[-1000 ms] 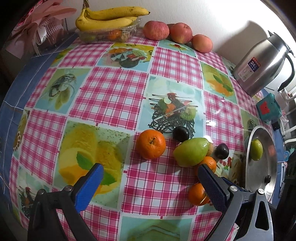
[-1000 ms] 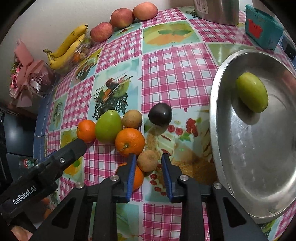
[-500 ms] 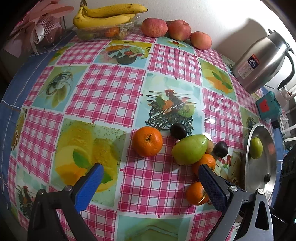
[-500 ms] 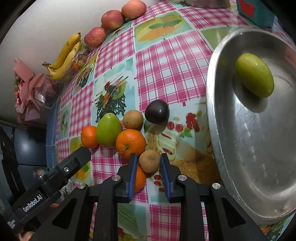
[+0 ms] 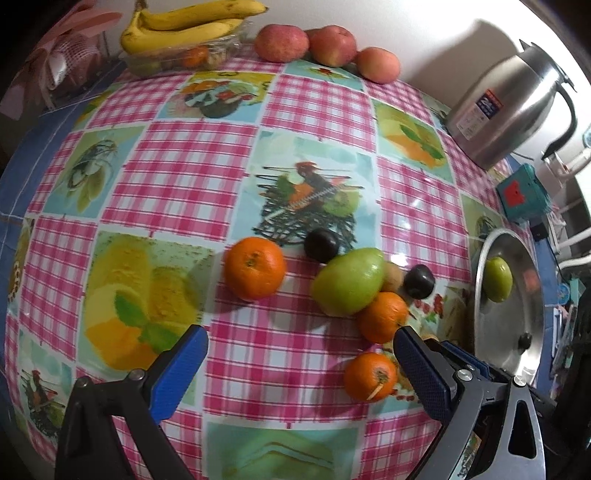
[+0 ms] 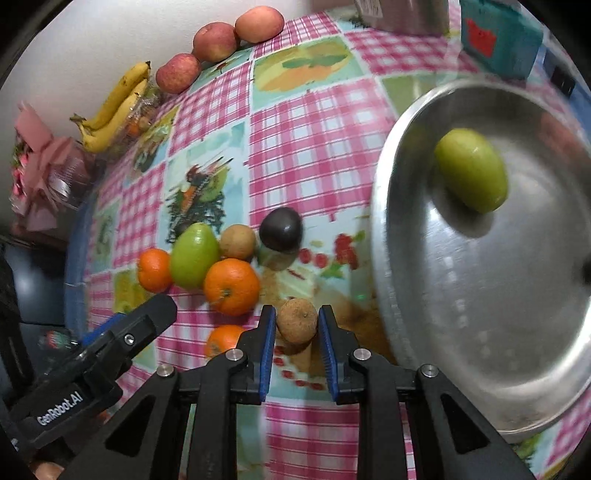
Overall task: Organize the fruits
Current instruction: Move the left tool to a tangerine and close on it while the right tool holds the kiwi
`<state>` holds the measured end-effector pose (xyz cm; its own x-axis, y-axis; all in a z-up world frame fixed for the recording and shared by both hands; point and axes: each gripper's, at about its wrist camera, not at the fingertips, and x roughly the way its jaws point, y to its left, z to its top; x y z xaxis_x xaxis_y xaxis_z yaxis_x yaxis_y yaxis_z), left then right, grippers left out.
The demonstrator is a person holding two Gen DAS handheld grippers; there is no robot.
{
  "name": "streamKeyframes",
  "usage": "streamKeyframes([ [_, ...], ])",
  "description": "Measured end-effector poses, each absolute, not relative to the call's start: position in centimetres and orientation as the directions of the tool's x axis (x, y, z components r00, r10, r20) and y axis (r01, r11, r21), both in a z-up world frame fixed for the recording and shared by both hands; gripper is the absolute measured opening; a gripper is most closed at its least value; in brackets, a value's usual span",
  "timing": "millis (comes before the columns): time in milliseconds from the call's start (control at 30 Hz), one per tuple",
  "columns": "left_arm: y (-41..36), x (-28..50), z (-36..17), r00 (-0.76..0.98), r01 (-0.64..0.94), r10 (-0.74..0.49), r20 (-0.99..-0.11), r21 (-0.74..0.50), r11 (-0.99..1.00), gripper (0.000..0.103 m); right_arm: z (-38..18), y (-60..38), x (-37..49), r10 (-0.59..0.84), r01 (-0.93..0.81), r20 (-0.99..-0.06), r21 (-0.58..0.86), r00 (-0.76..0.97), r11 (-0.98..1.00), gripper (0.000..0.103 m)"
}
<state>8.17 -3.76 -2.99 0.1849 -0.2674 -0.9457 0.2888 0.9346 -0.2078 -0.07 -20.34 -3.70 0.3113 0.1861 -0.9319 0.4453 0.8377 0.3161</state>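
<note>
At the far left of the desk, which wears a pink checked cloth with fruit pictures, a pink wrapped bundle sits by the wall. Right of it, bananas lie on a clear box, and three apples line the far edge.

Nearer, the left claw hangs over the cloth with its blue pads wide apart and nothing between them. Just beyond it lies the loose fruit: an orange on the left, a dark plum behind it, then a green mango touching a second orange. A small brown fruit sits against the mango's far right side, and a second dark plum lies just right of that. A third orange rests nearest, close to the left claw's right finger.

The right claw points steeply down and is closed narrow on a brown round fruit, with both blue pads pressing its sides. The fruit sits between the second orange and the tray, above a brown patch of the printed cloth. Whether it touches the cloth I cannot tell.

On the right, a round metal tray lies on the desk and holds one green fruit in its far part. Beyond the tray stand a teal box and, further back, a steel kettle with a black handle.
</note>
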Motion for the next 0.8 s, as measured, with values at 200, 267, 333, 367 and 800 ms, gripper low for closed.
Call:
streamKeyframes([
  [200, -4.9, 7.6, -3.1, 0.156, 0.311, -0.294, -0.943, -0.236, 0.921, 0.094, -3.6, -21.0, -0.6, 0.165, 0.451, -0.941, 0.290, 0.295, 0.844, 0.024],
  [267, -5.0, 7.6, -3.1, 0.147, 0.310, -0.302, -0.942, -0.247, 0.918, 0.092, -3.6, -20.8, -0.6, 0.157, 0.446, -0.945, 0.276, 0.286, 0.851, 0.024],
  [333, -5.1, 7.6, -3.2, 0.137, 0.306, -0.310, -0.941, -0.258, 0.917, 0.090, -3.6, -20.8, -0.5, 0.155, 0.443, -0.947, 0.271, 0.282, 0.855, 0.024],
  [367, -5.0, 7.5, -3.2, 0.131, 0.305, -0.318, -0.939, -0.267, 0.914, 0.087, -3.7, -20.8, -0.5, 0.157, 0.442, -0.947, 0.272, 0.281, 0.855, 0.024],
  [800, -4.0, 6.6, -1.9, 0.144, 0.348, -0.330, -0.933, -0.264, 0.899, 0.081, -3.8, -21.3, -0.8, 0.195, 0.456, -0.938, 0.313, 0.288, 0.833, 0.024],
])
